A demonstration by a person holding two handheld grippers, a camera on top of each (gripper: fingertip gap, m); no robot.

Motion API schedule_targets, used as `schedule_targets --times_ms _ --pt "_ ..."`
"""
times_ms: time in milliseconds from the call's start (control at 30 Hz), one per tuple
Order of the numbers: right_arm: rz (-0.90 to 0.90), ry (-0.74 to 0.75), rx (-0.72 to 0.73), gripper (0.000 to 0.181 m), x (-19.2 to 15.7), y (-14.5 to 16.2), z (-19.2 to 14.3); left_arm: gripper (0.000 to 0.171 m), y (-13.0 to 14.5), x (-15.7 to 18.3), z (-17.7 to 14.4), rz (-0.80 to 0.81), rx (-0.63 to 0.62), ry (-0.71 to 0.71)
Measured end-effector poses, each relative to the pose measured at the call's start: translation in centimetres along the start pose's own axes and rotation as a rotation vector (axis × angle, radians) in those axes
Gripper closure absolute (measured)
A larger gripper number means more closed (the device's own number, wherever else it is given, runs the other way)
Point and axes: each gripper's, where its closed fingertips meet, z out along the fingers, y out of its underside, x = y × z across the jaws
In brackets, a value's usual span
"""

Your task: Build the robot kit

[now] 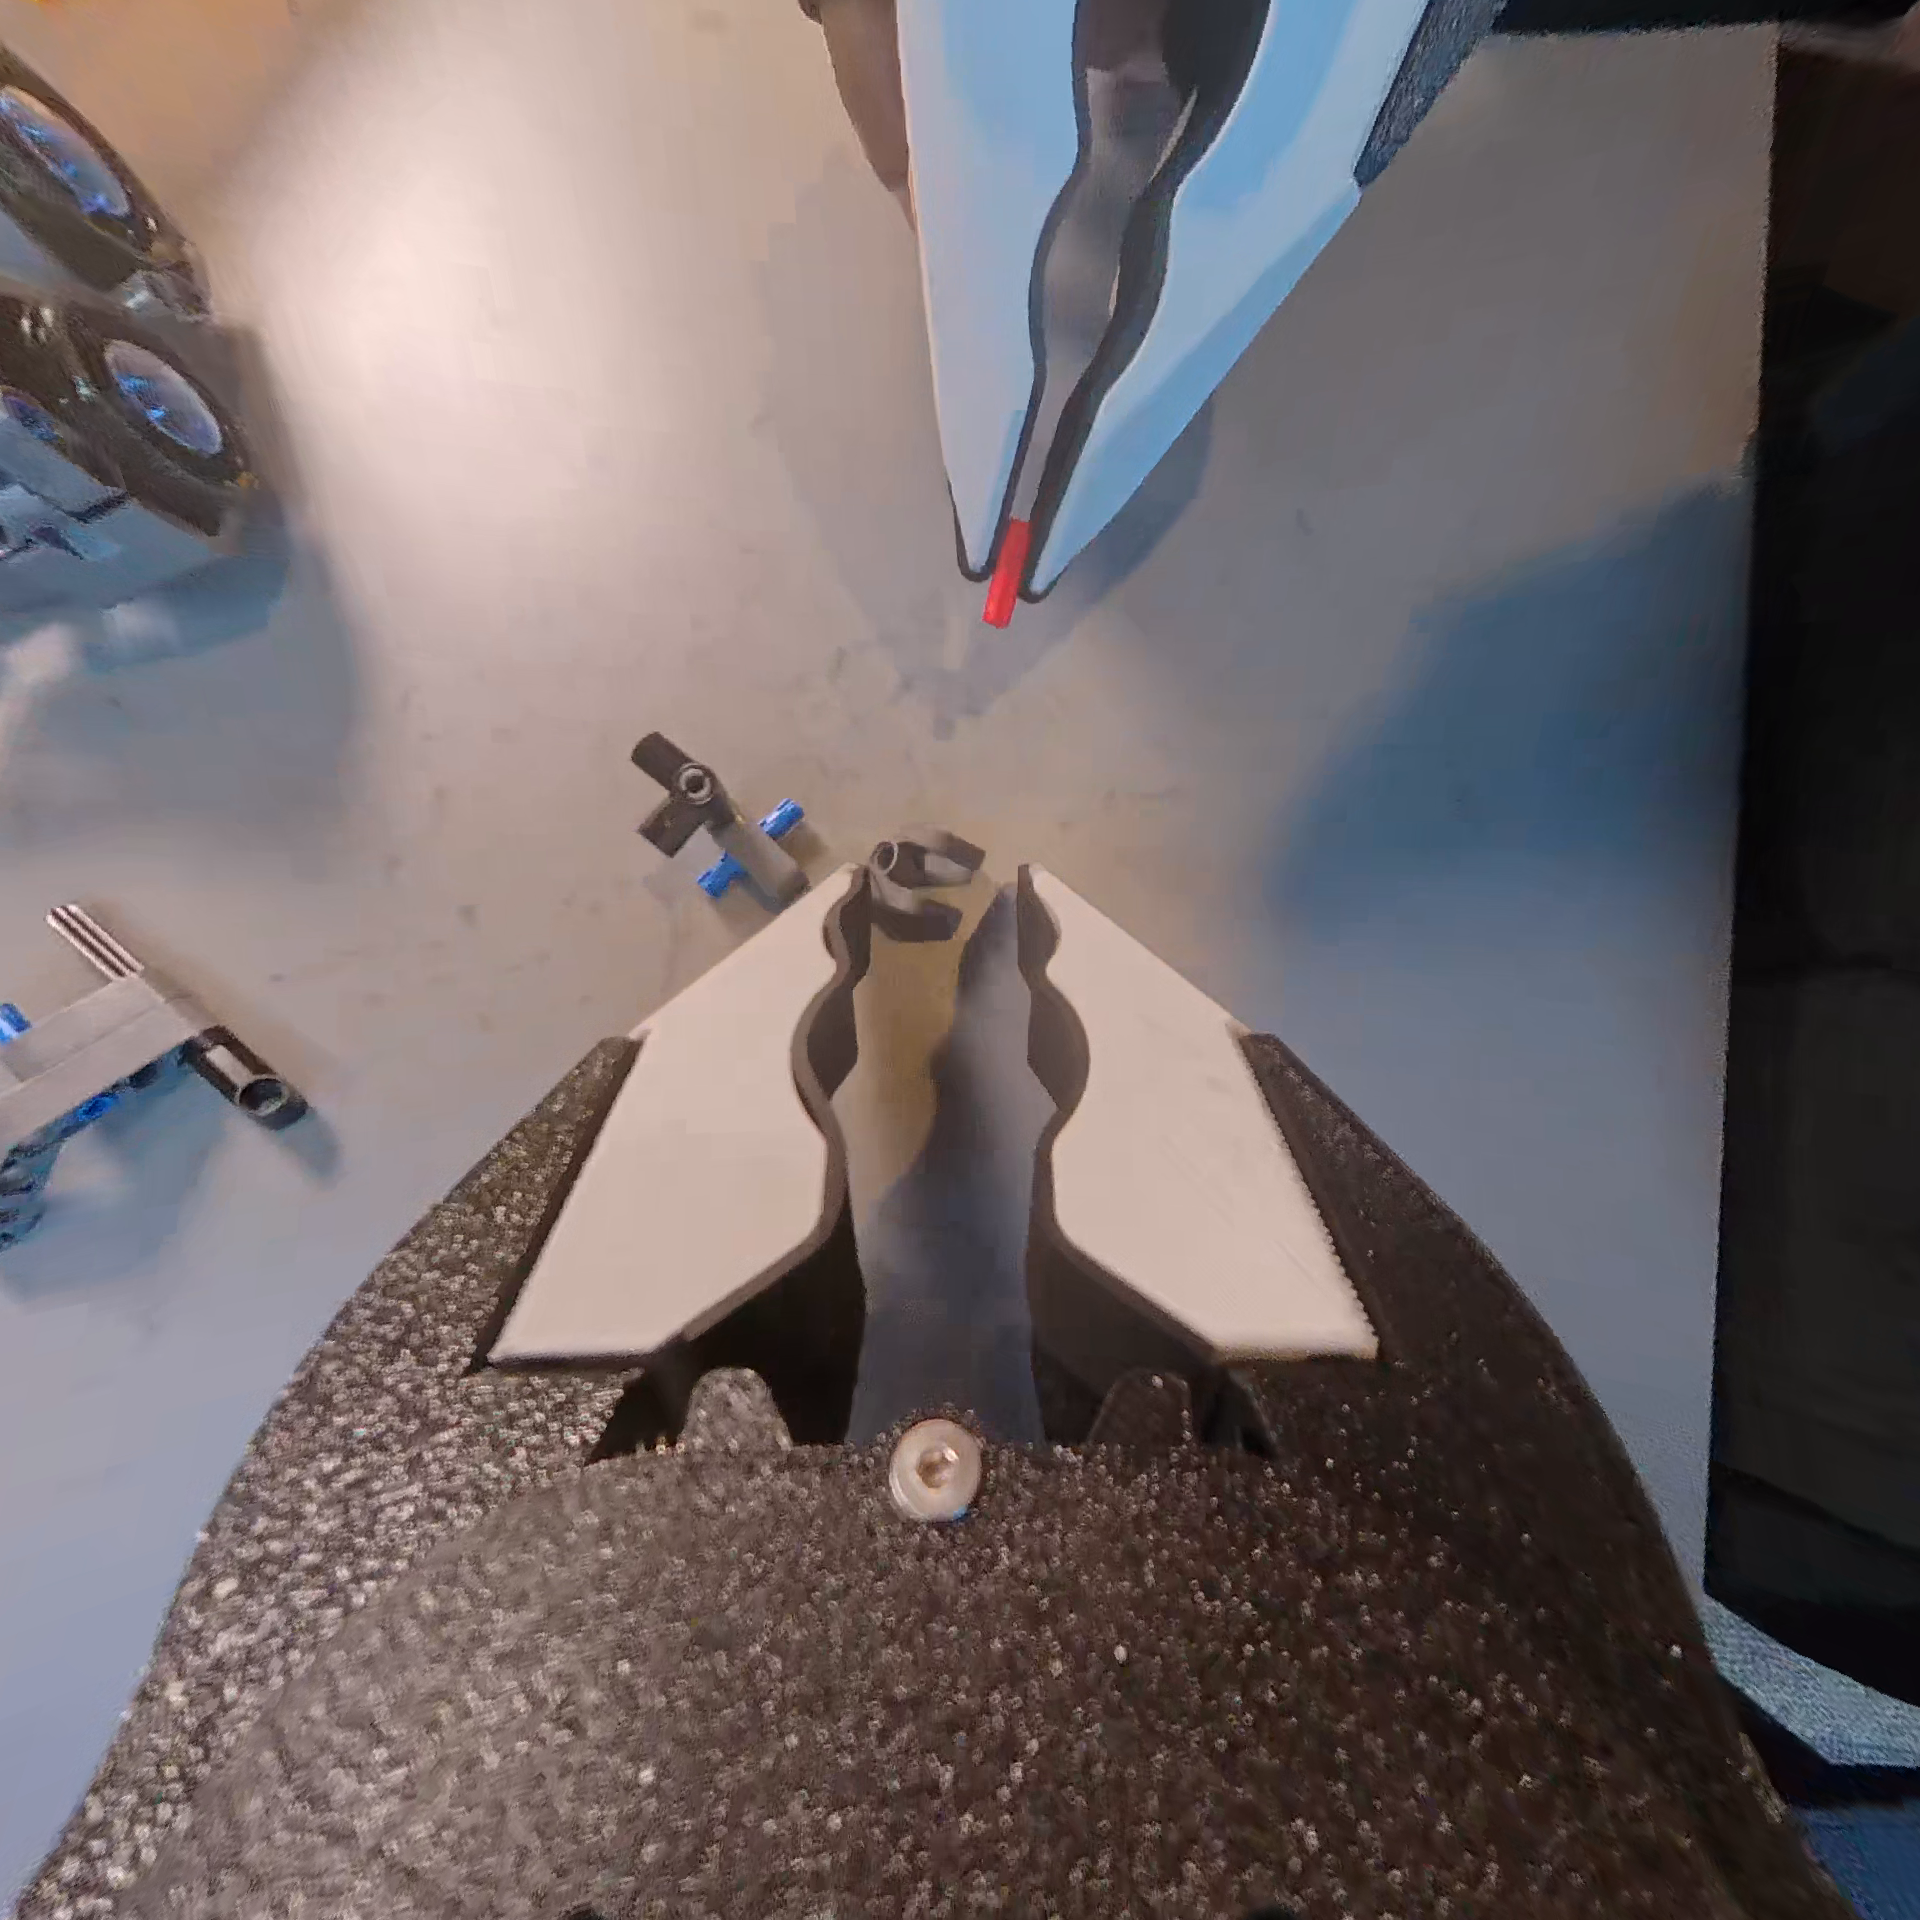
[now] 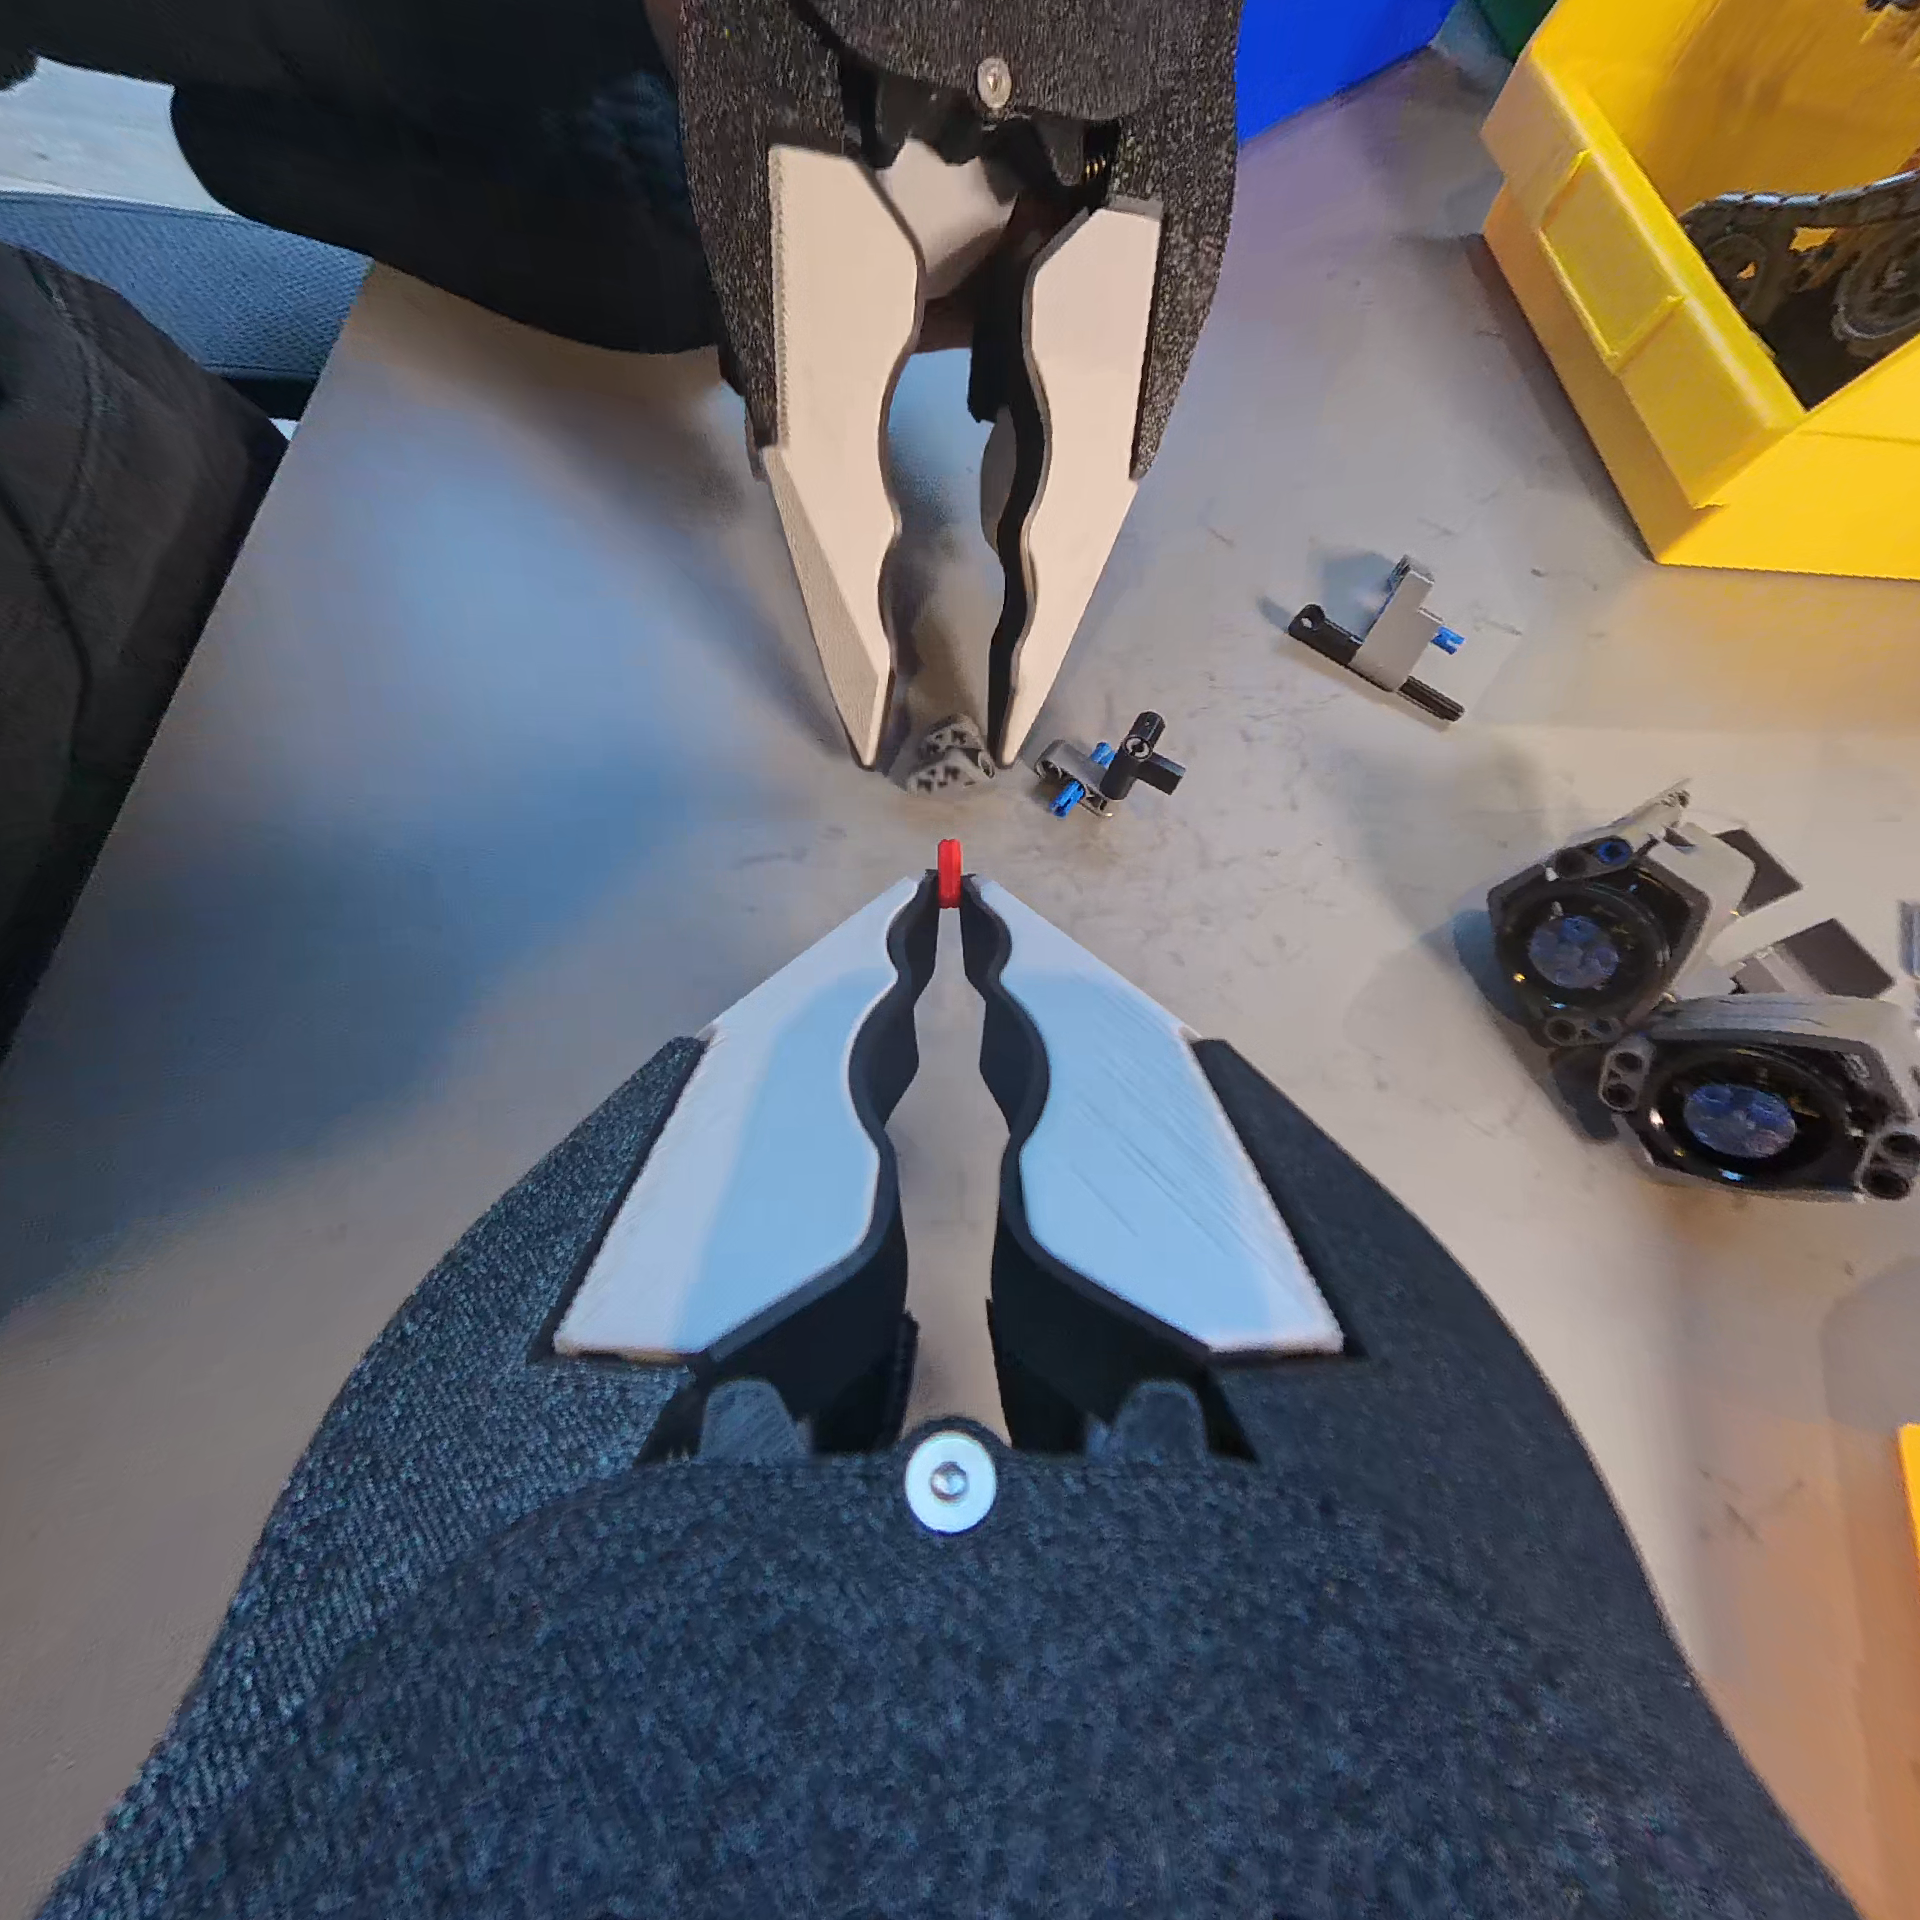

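My left gripper (image 1: pixel 940 883) rests low on the pale table, jaws open. A small dark grey connector piece (image 1: pixel 914 878) lies between its fingertips, against the left finger, with a gap to the right one. From the right wrist view the left gripper (image 2: pixel 940 753) straddles the same piece (image 2: pixel 943 769). My right gripper (image 2: pixel 947 885) is shut on a short red pin (image 2: pixel 947 865) that sticks out past its tips. It faces the left gripper a short way off. In the left wrist view the right gripper (image 1: pixel 1003 577) points down with the red pin (image 1: pixel 1004 597).
A small black and grey assembly with blue pins (image 2: pixel 1107 774) lies right beside the left gripper. A grey bracket on a black axle (image 2: pixel 1382 644), two grey-black motor units (image 2: pixel 1683 1039) and a yellow bin (image 2: pixel 1662 364) lie further right. The table edge (image 2: pixel 312 416) runs at left. The tips of one gripper are about 5 cm away from the tips of the other.
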Motion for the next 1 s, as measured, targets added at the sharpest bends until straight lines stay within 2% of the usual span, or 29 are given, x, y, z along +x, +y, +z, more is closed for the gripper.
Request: schedule_targets --times_ms 133,267,567,800,900,1000 --pt "-0.001 0.002 0.014 0.179 -0.1 -0.2 0.0 0.154 0.1 -0.5 0.2 0.032 -0.007 -0.042" --pt "-0.002 0.007 0.028 0.179 -0.1 -0.3 -0.1 0.161 -0.1 -0.6 0.2 0.007 0.044 -0.029" --pt "0.016 0.006 0.099 0.179 0.0 -1.5 -0.3 0.166 -3.5 -0.2 -2.0 -0.078 0.319 0.057" --pt "0.183 0.061 0.327 0.179 1.3 -5.9 -2.5 0.166 -7.5 -2.0 -5.2 0.006 0.572 -0.19" --pt "0.243 0.086 0.392 0.179 2.1 -6.9 -3.2 0.166 -8.3 -2.2 -5.9 0.055 0.61 -0.262" --pt "0.245 0.091 0.379 0.179 2.3 -6.4 -3.0 0.166 -8.0 -2.5 -5.4 0.055 0.58 -0.266"
